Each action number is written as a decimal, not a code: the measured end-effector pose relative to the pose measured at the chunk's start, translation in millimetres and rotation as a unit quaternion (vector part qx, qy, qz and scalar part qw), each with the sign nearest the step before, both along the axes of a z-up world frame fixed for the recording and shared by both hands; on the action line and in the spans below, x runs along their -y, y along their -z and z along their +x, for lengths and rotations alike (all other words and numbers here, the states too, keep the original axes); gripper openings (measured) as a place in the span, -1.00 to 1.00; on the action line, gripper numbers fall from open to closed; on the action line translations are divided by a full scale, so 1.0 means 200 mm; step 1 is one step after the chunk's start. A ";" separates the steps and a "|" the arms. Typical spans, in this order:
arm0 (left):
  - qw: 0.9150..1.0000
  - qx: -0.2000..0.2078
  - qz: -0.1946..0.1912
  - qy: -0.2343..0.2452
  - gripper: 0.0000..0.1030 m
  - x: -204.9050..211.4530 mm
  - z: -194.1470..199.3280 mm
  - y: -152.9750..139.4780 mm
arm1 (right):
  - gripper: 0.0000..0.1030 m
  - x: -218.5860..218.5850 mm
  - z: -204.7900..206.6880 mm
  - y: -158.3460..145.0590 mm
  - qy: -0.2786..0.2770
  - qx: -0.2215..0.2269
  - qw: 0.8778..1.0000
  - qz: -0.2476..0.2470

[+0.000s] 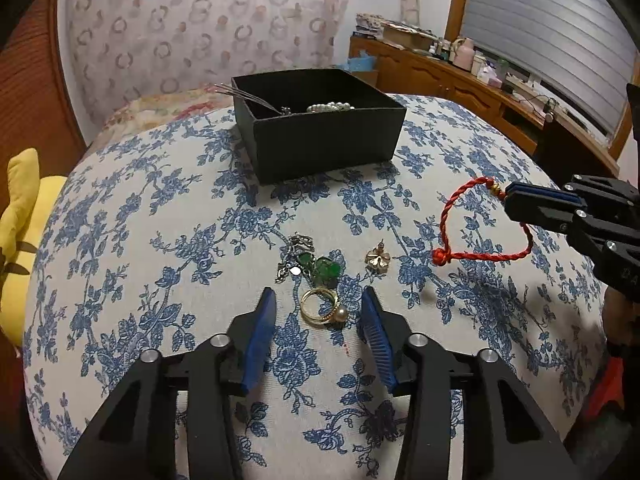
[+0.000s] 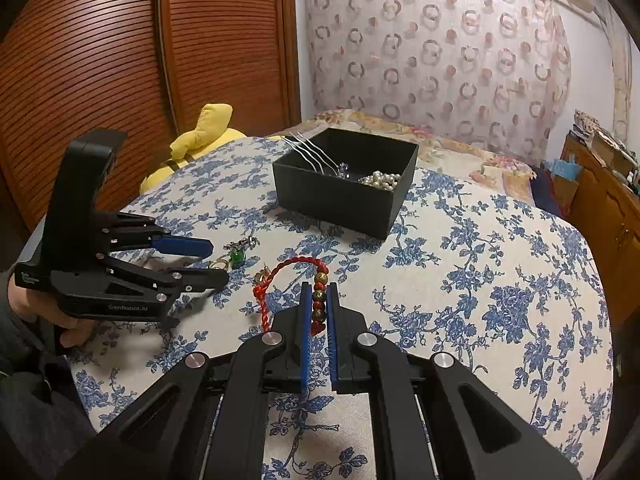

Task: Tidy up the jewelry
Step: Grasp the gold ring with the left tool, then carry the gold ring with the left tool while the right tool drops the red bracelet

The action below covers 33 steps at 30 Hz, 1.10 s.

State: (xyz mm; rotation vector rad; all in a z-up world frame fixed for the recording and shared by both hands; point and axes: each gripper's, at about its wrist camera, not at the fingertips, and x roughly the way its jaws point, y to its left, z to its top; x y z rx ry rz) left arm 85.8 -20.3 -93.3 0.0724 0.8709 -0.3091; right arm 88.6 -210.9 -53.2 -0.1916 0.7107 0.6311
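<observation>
A gold ring with a pearl (image 1: 321, 308) lies on the blue-flowered cloth (image 1: 160, 240) between the fingers of my left gripper (image 1: 318, 294). The blue pads stand apart from the ring on both sides, so this gripper is open. Just beyond the ring lie a green pendant on a silver chain (image 1: 320, 268) and a gold flower earring (image 1: 377, 258). My right gripper (image 2: 319, 286) is shut on the beaded end of a red cord bracelet (image 2: 288, 265), whose loop hangs to its left. The black box (image 1: 320, 148) at the far side holds pearls (image 1: 330, 107) and silver hairpins (image 1: 248, 96).
A yellow plush toy (image 1: 20, 216) sits off the left edge of the round cloth-covered surface. A wooden cabinet (image 1: 480, 80) with clutter runs along the right wall. A slatted wooden door (image 2: 100, 60) stands behind the left hand (image 2: 68, 328).
</observation>
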 end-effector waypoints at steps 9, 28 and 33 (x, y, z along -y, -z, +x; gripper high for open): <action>1.000 0.013 -0.001 0.000 -0.57 0.00 -0.03 -0.02 | -0.84 0.01 0.02 0.01 0.004 -0.002 1.000 -0.005; 0.997 0.075 -0.029 -0.017 -0.57 -0.05 0.16 -0.31 | -0.84 0.02 0.35 -0.20 0.017 0.045 0.998 0.028; 0.996 0.078 -0.031 -0.019 -0.57 -0.03 0.26 -0.34 | -0.84 -0.02 0.51 -0.23 0.012 0.050 0.998 0.038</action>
